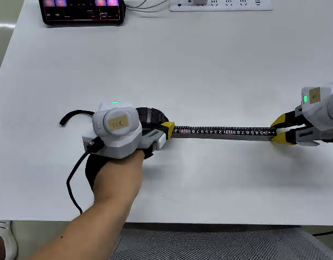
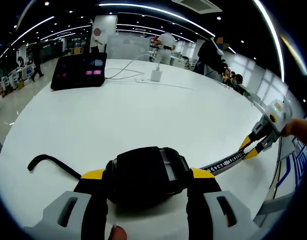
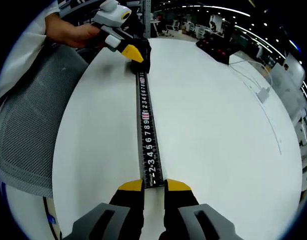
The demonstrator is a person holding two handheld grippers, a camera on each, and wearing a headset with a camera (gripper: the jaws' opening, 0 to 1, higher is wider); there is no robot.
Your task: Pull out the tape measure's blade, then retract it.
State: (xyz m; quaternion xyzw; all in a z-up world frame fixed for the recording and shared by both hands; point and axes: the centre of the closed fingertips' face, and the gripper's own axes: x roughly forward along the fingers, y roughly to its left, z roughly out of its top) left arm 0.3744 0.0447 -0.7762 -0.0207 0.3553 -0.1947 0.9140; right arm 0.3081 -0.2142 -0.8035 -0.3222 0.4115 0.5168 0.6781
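**Q:** where's the tape measure right now?

**A:** Lower left of the head view. My left gripper [image 1: 162,134] is clamped around the tape measure [image 2: 146,172], on its black case. The blade [image 1: 223,131] lies stretched rightward over the white table [image 1: 210,70]. My right gripper [image 1: 279,130] is pinching its tip at the right edge. A tablet [image 1: 82,11] and a power strip [image 1: 221,5] sit along the top.
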